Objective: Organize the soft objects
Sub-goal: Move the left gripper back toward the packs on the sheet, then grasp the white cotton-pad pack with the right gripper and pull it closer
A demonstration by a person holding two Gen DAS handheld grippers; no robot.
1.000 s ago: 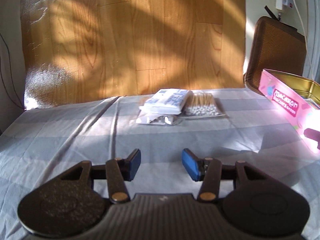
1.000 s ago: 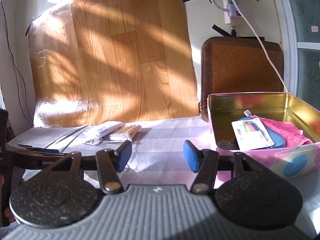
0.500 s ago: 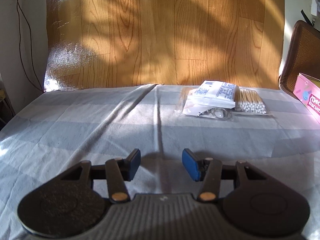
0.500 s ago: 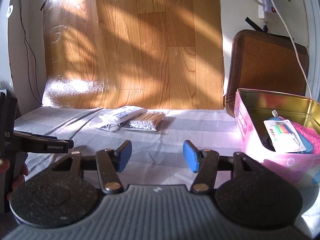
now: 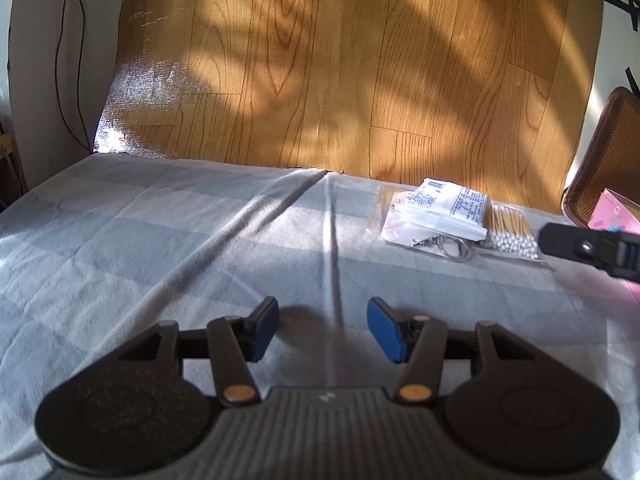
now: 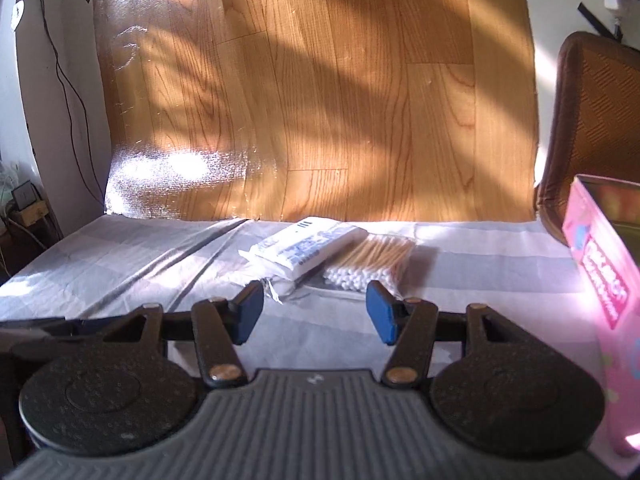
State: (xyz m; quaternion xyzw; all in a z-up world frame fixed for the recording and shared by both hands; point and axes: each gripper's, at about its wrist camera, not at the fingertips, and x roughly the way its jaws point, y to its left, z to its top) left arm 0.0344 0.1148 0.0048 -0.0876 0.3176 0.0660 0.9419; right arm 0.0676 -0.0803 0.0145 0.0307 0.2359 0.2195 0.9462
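Observation:
A white printed packet (image 5: pixel 444 210) (image 6: pixel 306 246) lies on a clear bag, with a bag of cotton swabs (image 5: pixel 510 232) (image 6: pixel 370 264) right beside it, on the grey striped cloth (image 5: pixel 200 248) (image 6: pixel 120 256). A metal key ring (image 5: pixel 452 246) sticks out from under the packet. My left gripper (image 5: pixel 323 330) hovers over bare cloth to the left of the pile, its jaws opening with nothing between them. My right gripper (image 6: pixel 315 312) is open and empty, just short of the packet and swabs. Its finger (image 5: pixel 588 246) enters the left wrist view at the right edge.
A pink tin box (image 6: pixel 600 272) (image 5: pixel 616 210) stands at the right edge of the cloth. Behind it is a brown woven chair back (image 6: pixel 592 120) (image 5: pixel 604 160). A wood-pattern sheet (image 5: pixel 360 80) (image 6: pixel 320 100) rises behind the table. Cables hang on the left wall.
The right gripper has swung left and come close to the packet and swabs; the tin has slid to the right edge of its view. The left gripper moved left, and the pile shifted right.

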